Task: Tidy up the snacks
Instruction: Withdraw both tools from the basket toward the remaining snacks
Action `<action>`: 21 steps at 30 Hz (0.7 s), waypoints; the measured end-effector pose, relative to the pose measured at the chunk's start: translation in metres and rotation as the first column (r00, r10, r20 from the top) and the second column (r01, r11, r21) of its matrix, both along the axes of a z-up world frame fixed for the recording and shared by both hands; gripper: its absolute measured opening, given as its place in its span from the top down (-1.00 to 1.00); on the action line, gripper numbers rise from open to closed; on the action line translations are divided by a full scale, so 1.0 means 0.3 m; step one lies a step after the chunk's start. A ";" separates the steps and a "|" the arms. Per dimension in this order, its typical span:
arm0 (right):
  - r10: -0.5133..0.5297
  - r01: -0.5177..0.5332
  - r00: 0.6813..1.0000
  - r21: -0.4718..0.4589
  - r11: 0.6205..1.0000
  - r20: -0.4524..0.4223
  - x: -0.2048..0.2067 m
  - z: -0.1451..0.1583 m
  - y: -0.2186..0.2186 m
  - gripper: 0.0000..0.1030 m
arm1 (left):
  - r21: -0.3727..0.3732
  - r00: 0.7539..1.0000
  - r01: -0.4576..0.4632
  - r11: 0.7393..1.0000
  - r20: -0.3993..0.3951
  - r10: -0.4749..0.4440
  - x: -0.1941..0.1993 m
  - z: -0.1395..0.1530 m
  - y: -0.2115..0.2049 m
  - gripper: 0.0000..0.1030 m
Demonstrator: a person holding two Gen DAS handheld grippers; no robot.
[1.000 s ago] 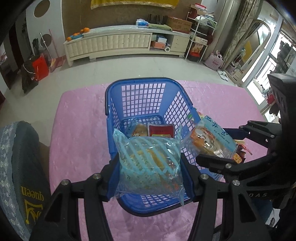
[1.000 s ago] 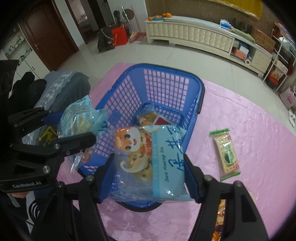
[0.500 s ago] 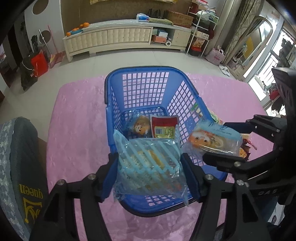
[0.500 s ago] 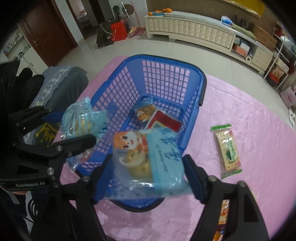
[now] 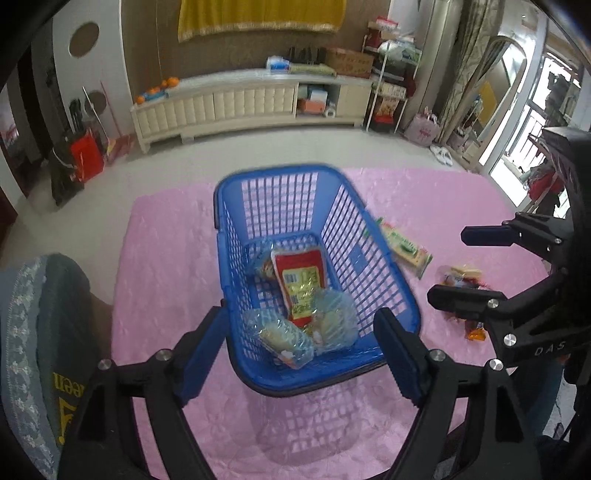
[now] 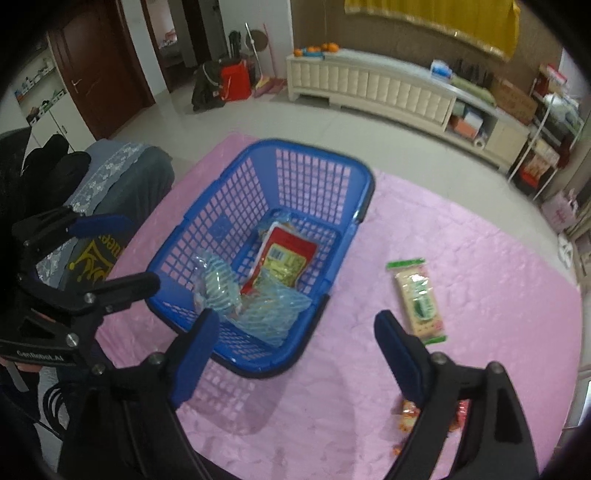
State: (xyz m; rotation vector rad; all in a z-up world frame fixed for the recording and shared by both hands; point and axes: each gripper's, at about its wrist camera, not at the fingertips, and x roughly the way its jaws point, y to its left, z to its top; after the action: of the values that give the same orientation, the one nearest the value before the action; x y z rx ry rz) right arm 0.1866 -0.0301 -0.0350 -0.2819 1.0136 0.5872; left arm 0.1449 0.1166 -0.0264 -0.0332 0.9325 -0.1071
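Both the left gripper (image 5: 303,350) and right gripper (image 6: 295,350) hovered with fingers wide and empty above the blue basket (image 6: 364,177). The green-edged packet (image 6: 419,299) lay on the pink worktop (image 6: 480,277) right of it: probably light, crinkly and slippery, with crushable contents, best pinched across its narrow width.

Pale tiled floor (image 5: 258,147), long cream sideboard (image 5: 229,107) (oranges on top), yellow wall hanging (image 5: 258,14), dark door (image 6: 99,74)

One basket (image 5: 388,284), four snacks inside, two packets outside.
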 end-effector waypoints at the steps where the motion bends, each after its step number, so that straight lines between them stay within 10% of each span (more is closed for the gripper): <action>1: -0.004 0.004 1.000 0.005 1.000 0.022 -0.023 0.022 -0.019 -0.71 | 0.001 1.000 -0.003 1.000 0.027 0.003 -0.021 0.024 -0.014 -0.55; 21: -0.185 0.177 0.979 0.084 0.981 0.090 -0.194 0.072 -0.453 -0.71 | -0.007 0.983 0.147 0.989 0.116 -0.146 -0.162 0.054 -0.445 -0.59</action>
State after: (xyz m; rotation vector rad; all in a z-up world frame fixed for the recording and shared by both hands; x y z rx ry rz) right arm 0.1285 -0.1661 -0.0134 -0.1475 0.9095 0.4410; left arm 0.0964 -0.0169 -0.0101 0.0273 0.8185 -0.2501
